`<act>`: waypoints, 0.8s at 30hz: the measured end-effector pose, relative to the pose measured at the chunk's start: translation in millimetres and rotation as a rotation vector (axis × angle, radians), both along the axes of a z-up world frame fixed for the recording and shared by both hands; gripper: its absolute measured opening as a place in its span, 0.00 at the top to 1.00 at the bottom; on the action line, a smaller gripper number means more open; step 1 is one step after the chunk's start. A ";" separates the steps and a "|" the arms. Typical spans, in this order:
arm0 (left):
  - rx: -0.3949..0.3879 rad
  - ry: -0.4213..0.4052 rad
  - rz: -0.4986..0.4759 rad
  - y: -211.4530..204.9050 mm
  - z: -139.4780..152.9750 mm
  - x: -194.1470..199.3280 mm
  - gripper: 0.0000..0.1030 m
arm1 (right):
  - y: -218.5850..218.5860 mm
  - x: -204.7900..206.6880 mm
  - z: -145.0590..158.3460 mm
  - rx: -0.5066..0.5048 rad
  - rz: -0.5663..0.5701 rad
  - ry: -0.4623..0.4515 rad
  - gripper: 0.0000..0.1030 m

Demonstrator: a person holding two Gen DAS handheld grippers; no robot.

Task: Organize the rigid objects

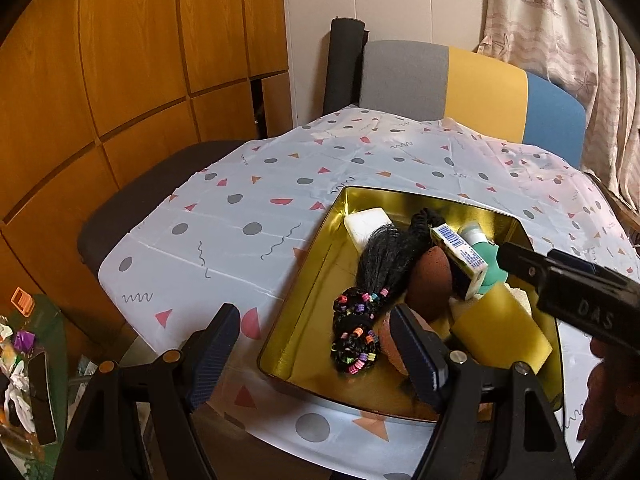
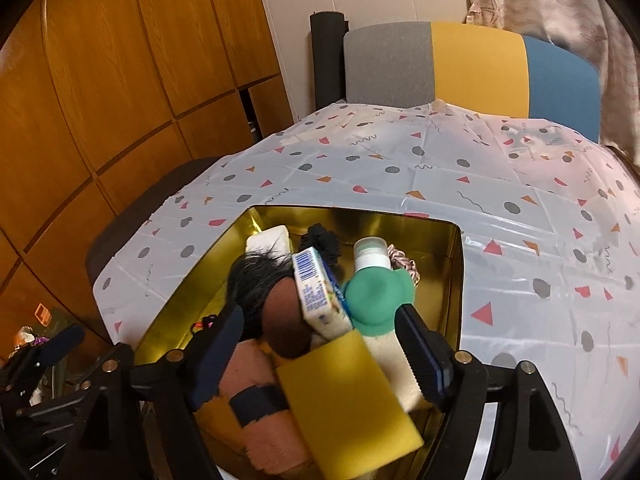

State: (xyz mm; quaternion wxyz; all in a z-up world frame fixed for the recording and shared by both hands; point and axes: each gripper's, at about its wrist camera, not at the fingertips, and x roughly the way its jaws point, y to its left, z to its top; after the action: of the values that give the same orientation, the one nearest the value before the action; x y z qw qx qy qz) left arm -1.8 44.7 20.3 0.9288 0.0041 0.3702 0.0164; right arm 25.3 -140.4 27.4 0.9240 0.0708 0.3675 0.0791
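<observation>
Nearest the right wrist camera, a yellow sponge [image 2: 348, 394] lies tilted on a pink rolled towel [image 2: 256, 412] in the near end of the gold tin box [image 2: 454, 280]. The right gripper [image 2: 320, 356] hangs over it with jaws wide and nothing between the pads. Behind the sponge, a brown egg-shaped sponge [image 2: 286, 320], a small white-and-blue carton [image 2: 316, 292] and a green bottle [image 2: 374, 292] with a white cap are crowded together, touching. A white soap bar [image 2: 268, 238] sits at the far left corner of the tin, with a black hairpiece [image 2: 252, 280] beside it.

In the left wrist view, the left gripper [image 1: 316, 352] is also spread wide and empty, straddling the tin's near left wall. Just past its right finger, a black braid with coloured beads [image 1: 356, 332] lies along the tin's floor. The right gripper's black body reaches in from the right edge, above the carton and bottle.

Under the tin, the tabletop wears a white cloth [image 1: 240, 216] printed with grey dots and pink and orange triangles. Behind it stands a chair back [image 1: 472, 84] in grey, yellow and blue, with wooden cabinet doors [image 1: 120, 60] to the left and a patterned curtain [image 1: 560, 32] to the right.
</observation>
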 end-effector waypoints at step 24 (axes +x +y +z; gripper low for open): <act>0.058 0.079 0.008 0.9 -2.7 -0.3 0.24 | 9.8 -46.2 -0.3 -0.124 -0.200 0.060 0.00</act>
State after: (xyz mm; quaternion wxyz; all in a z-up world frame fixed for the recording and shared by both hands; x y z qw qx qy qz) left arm -2.1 45.5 17.5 0.9129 0.0299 0.4060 0.0307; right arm -20.9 -130.6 27.1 0.9184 0.0521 0.3902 -0.0384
